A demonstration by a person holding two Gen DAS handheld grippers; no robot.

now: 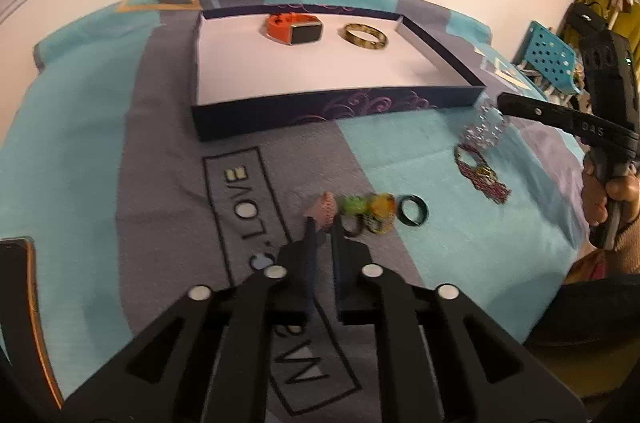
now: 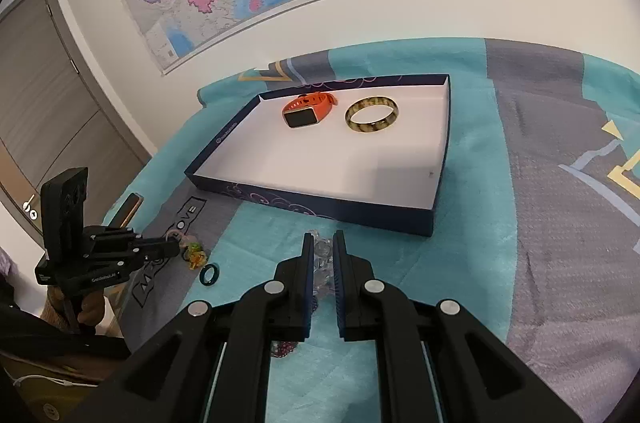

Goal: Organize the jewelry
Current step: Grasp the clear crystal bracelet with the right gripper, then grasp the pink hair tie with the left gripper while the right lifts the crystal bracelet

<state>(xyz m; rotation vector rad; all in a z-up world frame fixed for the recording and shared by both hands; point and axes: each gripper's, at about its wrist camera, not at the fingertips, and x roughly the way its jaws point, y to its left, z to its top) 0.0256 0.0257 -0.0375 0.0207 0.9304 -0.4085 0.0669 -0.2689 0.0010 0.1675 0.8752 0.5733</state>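
Mid-sort: both of my grippers are on a pick, nothing lifted clear yet as far as I can tell. Left gripper (image 1: pixel 322 223) has its jaws nearly together, pinched on the pink ring (image 1: pixel 326 209), which is the left end of a short row near the front edge of the bed; next along are a green ring (image 1: pixel 354 206), a yellow ring (image 1: pixel 380 207) and a black ring (image 1: pixel 412 210) lying flat, apart from the rest. Right gripper (image 2: pixel 322 251) is closed on the clear bead bracelet (image 2: pixel 323 255), just in front of the right end of the box's near wall; beads show between the pads in the right wrist view. A red-and-gold tassel piece (image 1: pixel 482 175) lies on the teal patch of the bedspread (image 1: pixel 400 159) between that bracelet and the ring row. The box (image 1: pixel 320 111) sits toward the back edge, by the wall, and already holds the orange watch (image 2: pixel 306 111) and the gold bangle (image 2: pixel 372 114) side by side along its far wall; the front of the white floor is free. Next, I judge: lift both straight up, clear the box's near wall, set down in the free front part. The pink ring is small and my view of it is blurred, so the grip may be marginal; the bracelet will drape and could snag the wall.
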